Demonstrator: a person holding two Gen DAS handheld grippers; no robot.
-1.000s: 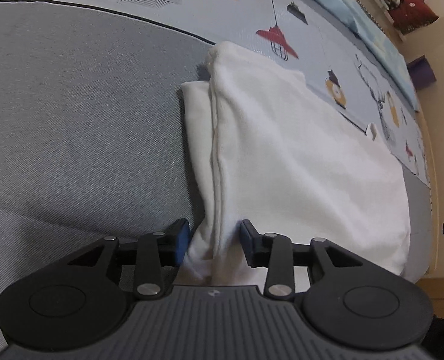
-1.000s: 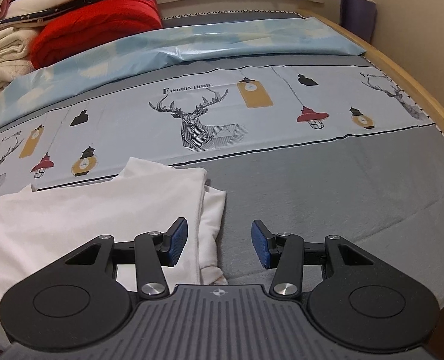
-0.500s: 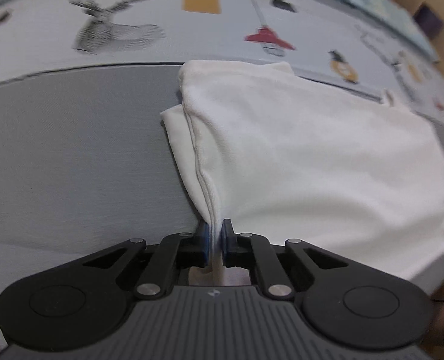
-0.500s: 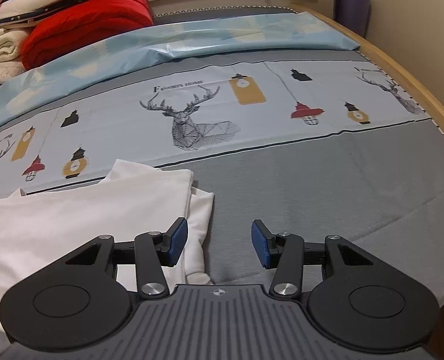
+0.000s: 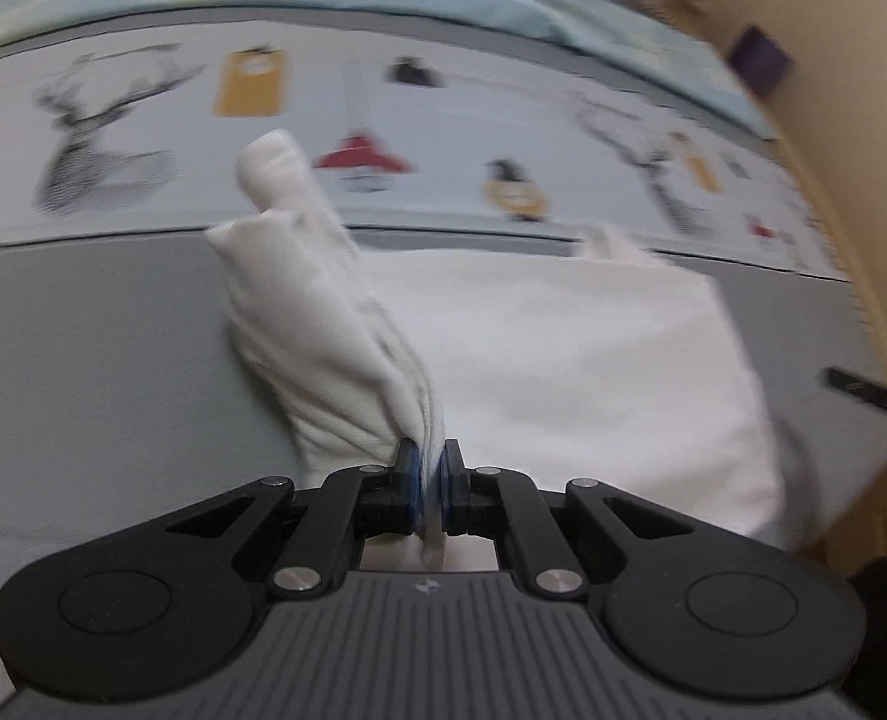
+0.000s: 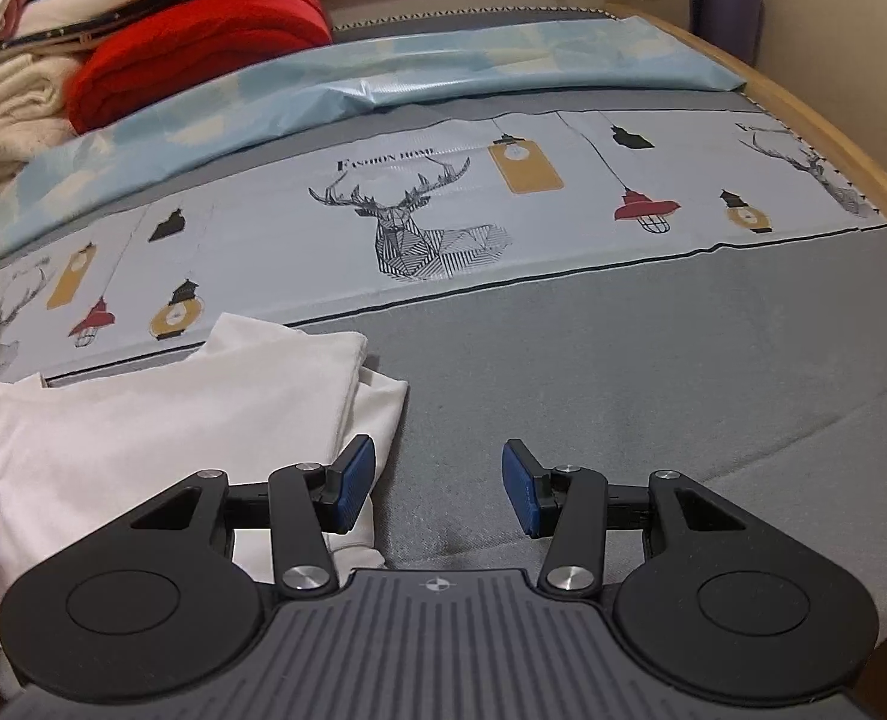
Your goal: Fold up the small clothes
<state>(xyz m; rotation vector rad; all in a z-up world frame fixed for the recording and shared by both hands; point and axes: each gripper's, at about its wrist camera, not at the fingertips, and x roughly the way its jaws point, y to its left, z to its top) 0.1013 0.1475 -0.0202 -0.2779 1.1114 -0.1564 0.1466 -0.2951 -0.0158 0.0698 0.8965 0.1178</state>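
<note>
A small white garment [image 5: 551, 354] lies partly folded on the grey bed sheet [image 5: 95, 348]. My left gripper [image 5: 430, 476] is shut on its near edge and lifts that side, so a bunched fold [image 5: 317, 312] stands up off the bed. In the right wrist view the same garment [image 6: 161, 420] lies flat at the lower left. My right gripper [image 6: 437, 492] is open and empty, low over the sheet, with its left pad [image 6: 353, 483] just over the garment's right edge.
A printed strip with deer and lanterns [image 6: 419, 228] crosses the bed behind the garment. A light blue sheet [image 6: 443, 66] lies beyond it. Stacked red and cream clothes [image 6: 191, 54] sit at the back left. The wooden bed edge [image 6: 851, 138] curves along the right.
My left gripper closed on the garment's near edge and has raised it, pulling a fold upward. My right gripper stayed open and shifted slightly over the sheet.
</note>
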